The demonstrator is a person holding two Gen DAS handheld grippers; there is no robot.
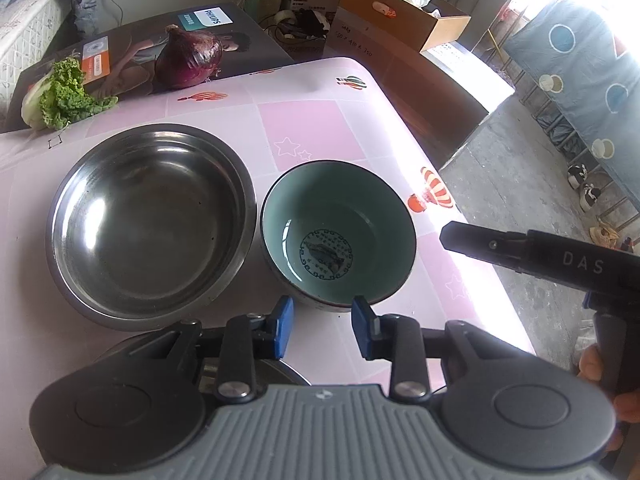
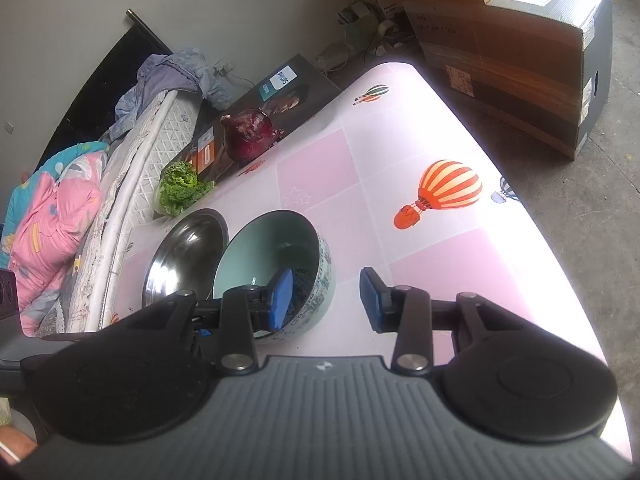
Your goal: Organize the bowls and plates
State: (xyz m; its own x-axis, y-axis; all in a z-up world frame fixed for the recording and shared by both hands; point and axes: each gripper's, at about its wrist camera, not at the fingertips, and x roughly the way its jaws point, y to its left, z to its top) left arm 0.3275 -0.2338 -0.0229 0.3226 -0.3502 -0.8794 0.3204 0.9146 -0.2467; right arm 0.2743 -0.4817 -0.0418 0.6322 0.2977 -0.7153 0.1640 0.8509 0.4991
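Observation:
A steel bowl and a green ceramic bowl with a printed fish emblem stand side by side on the pink table. My left gripper is open and empty, just in front of the ceramic bowl's near rim. A round steel rim shows under it. My right gripper is open; its left finger is over the inside of the ceramic bowl, its right finger outside the wall. The steel bowl lies beyond. The right gripper's body shows at right in the left view.
A red onion and a leafy lettuce rest on a dark Philips box at the table's far side. Cardboard boxes stand on the floor past the table edge. A bed with pink bedding lies to the left.

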